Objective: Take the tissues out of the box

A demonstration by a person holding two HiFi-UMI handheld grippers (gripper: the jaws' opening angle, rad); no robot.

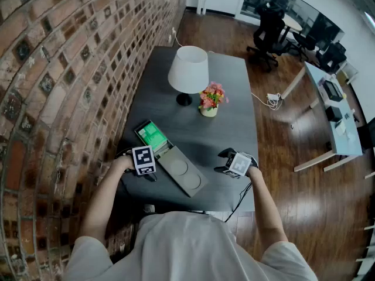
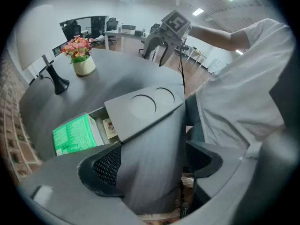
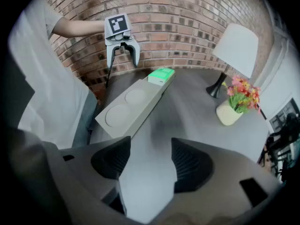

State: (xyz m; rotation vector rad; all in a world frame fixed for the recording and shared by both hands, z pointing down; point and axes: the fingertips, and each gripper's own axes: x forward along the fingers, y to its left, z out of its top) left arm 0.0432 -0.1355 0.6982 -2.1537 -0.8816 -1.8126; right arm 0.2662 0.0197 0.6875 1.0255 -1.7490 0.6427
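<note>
Where the tissues lie: a green rectangular tissue packet (image 1: 151, 134) sits in the uncovered far end of the long flat grey box (image 1: 186, 171), the end toward the brick wall (image 1: 53, 86); not yet lifted out.
Box axis: slantwise on the dark grey worktop (image 1: 231, 127), from far-left by the wall to near-right; the grey lid with two round recesses (image 2: 143, 109) covers the nearer part.
Left tongs (image 2: 152, 149): released, jaws wide apart with nothing between them; just beside the box's left long side, with the packet off to their own left.
Right tongs (image 3: 150, 142): narrowly parted and empty; well apart from the box, near the worktop's front edge.
Nearer hand: the left (clearly).
Coming move, as a judgement: the left tongs turn toward the open end and come down on the packet.
In the way: the lid's edge next to the packet; the box walls close round it.
Around: a white-shaded lamp (image 1: 188, 69) and a cream pot of pink and orange flowers (image 1: 210, 101), both farther back and well clear.
</note>
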